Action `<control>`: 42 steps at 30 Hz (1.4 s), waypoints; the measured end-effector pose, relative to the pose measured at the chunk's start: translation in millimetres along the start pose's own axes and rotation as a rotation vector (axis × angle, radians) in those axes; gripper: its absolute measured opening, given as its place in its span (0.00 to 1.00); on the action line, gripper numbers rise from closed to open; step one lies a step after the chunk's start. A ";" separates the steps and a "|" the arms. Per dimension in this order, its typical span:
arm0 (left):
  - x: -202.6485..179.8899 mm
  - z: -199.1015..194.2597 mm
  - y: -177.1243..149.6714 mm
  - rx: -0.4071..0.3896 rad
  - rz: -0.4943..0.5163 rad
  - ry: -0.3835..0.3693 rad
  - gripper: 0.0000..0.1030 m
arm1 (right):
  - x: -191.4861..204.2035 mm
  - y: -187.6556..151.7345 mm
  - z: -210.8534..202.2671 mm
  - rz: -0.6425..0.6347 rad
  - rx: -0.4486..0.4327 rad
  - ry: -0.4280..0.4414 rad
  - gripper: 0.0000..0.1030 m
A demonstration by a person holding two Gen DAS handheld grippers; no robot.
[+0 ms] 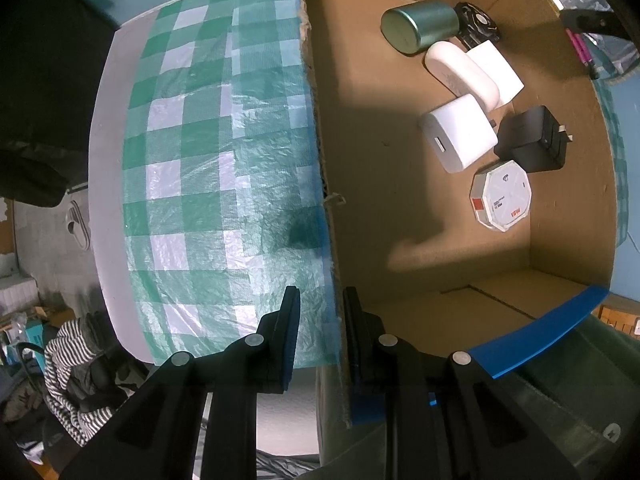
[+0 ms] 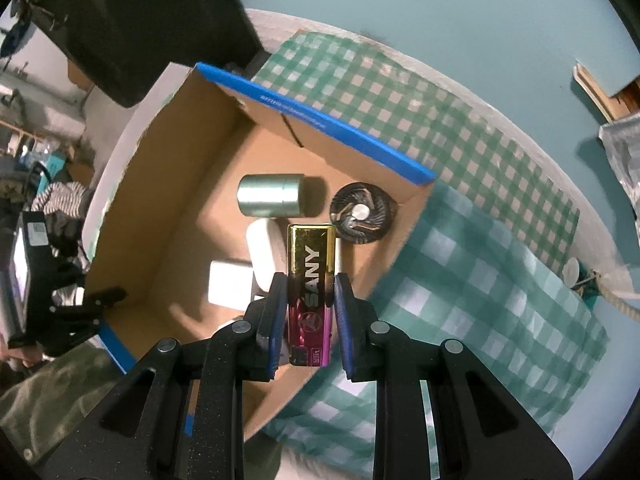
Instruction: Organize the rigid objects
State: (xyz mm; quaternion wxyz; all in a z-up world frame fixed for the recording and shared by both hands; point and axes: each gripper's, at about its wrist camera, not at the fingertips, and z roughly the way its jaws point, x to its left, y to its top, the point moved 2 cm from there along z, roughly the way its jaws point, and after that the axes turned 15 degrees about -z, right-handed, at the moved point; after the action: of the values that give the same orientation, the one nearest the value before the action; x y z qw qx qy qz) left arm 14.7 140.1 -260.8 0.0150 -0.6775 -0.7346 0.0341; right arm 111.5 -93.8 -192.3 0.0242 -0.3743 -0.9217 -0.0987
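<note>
My right gripper (image 2: 308,284) is shut on a gold and pink "SANY" lighter (image 2: 311,276) and holds it above the open cardboard box (image 2: 184,184). In the box lie a green metal cylinder (image 1: 420,26), a black round fan (image 1: 478,24), a white oval case (image 1: 460,72), a white flat block (image 1: 498,70), a white charger (image 1: 458,138), a black charger (image 1: 534,140) and an octagonal white box (image 1: 502,196). My left gripper (image 1: 322,300) grips the box's near wall (image 1: 320,128), one finger on each side of it.
The box sits on a green and white checked cloth (image 1: 208,148) on a white table (image 2: 460,76). A pink pen (image 1: 578,46) lies beyond the box's far wall. Striped clothing (image 1: 76,356) and clutter lie off the table's edge.
</note>
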 end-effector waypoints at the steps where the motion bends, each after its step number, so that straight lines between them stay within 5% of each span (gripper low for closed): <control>1: -0.1 0.0 -0.1 0.000 0.000 -0.001 0.21 | 1.9 0.7 4.2 -0.009 0.005 -0.002 0.21; 19: 2.1 -0.5 0.3 0.000 0.006 -0.002 0.21 | 8.7 -3.0 25.8 -0.019 0.005 -0.012 0.22; 21: 0.7 -1.7 0.5 -0.003 0.009 -0.004 0.21 | 9.9 -3.2 23.6 -0.020 0.005 -0.020 0.25; 26: -3.3 -4.7 1.8 -0.010 0.013 -0.005 0.21 | 14.7 -4.6 13.9 -0.024 -0.014 -0.050 0.57; 34: -12.7 -18.1 9.3 -0.041 0.015 -0.004 0.21 | 19.3 -11.4 -10.4 0.008 -0.061 -0.093 0.62; 42: -28.6 -61.7 20.6 -0.138 0.043 -0.020 0.42 | 15.9 -22.2 -52.7 0.063 -0.128 -0.221 0.63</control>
State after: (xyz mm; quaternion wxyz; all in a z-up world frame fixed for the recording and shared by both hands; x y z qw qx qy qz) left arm 41.7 115.1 -200.0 -0.0399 -0.6920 -0.7207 -0.0094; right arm 83.1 -109.0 -142.4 -0.0986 -0.4124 -0.8984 -0.1148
